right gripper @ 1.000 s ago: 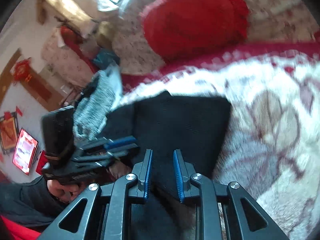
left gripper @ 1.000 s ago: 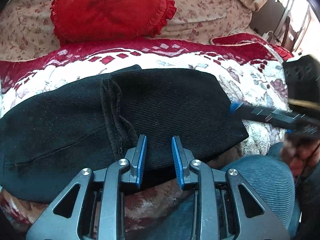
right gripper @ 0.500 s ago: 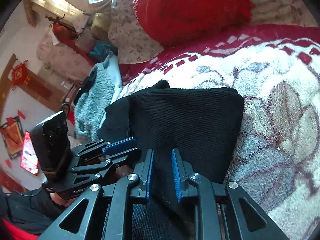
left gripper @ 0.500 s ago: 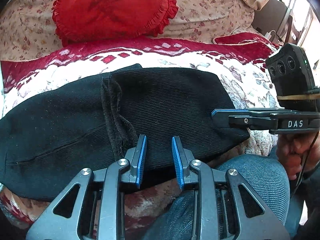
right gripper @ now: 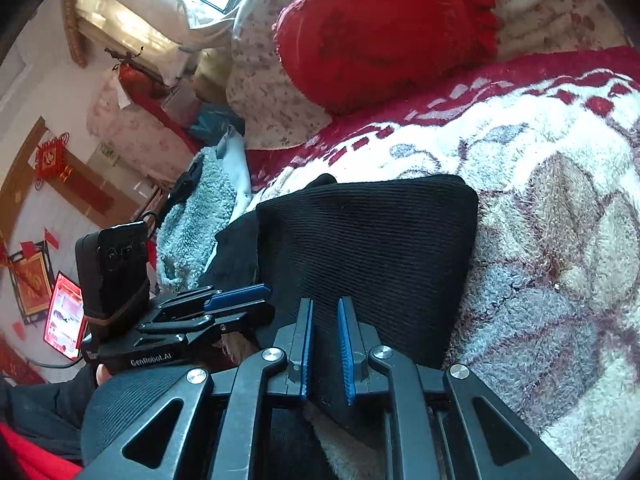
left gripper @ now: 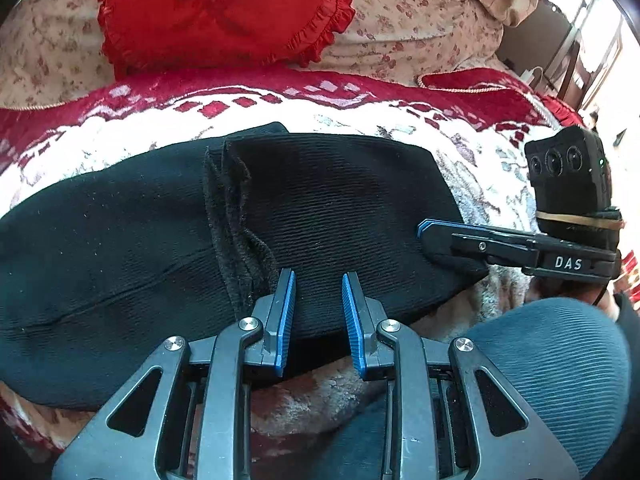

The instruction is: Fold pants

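The black pants (left gripper: pixel 160 232) lie folded across the patterned red-and-cream blanket (left gripper: pixel 360 112), filling the middle of the left wrist view from the left edge almost to the right. A rumpled hem edge runs down their centre, just left of the left gripper (left gripper: pixel 318 308). That gripper sits at the bottom centre of the frame, its blue-padded jaws set a little apart with the near edge of the pants lying between them; from here the pads look clear of the cloth, though the fabric bunches close to the left one and I cannot be sure.

The right gripper (left gripper: pixel 424 236) reaches in from the right edge of that same view, seen side-on, its tip resting at the right-hand corner of the pants. In its own view it sits bottom centre (right gripper: pixel 324 344), the jaws having just been closing to a narrow gap, with a fold of the black cloth standing between the pads. They seem to press on it.

A red frilled cushion (left gripper: pixel 224 12) leans against the floral backrest (left gripper: pixel 420 20) at the top of the frame. A knee in blue-grey ribbed fabric (left gripper: pixel 552 364) shows at the lower right. In the right wrist view a grey fleecy cloth (right gripper: pixel 192 216) lies at centre left, beyond the left gripper.
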`<state>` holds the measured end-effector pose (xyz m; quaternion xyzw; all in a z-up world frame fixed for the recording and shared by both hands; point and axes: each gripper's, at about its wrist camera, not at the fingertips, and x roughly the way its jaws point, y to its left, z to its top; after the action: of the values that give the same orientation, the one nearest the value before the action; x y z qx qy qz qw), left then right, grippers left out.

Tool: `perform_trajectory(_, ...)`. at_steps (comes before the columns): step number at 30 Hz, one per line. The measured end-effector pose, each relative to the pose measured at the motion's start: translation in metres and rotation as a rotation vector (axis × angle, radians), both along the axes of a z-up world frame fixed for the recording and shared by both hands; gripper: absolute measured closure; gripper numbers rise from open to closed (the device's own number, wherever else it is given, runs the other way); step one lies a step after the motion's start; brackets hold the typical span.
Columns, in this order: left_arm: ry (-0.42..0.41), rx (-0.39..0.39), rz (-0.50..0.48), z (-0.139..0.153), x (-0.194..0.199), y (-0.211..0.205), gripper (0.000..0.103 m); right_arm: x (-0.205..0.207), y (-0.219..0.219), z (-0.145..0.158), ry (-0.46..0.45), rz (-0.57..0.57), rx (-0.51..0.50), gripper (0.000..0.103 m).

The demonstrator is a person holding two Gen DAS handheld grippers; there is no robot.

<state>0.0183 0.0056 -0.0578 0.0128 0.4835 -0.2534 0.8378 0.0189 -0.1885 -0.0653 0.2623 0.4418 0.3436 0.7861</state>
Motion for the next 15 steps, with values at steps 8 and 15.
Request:
perform_trajectory(8, -0.034, 0.022, 0.011, -0.001, -0.005, -0.004, 0.079, -0.002, -0.004, -0.001, 0.009, -0.003, 0.012, 0.094)
perform_trajectory(15, -0.035, 0.023, 0.012, -0.002, -0.004, -0.004, 0.079, -0.002, -0.005, 0.027, -0.138, 0.018, 0.007, 0.091)
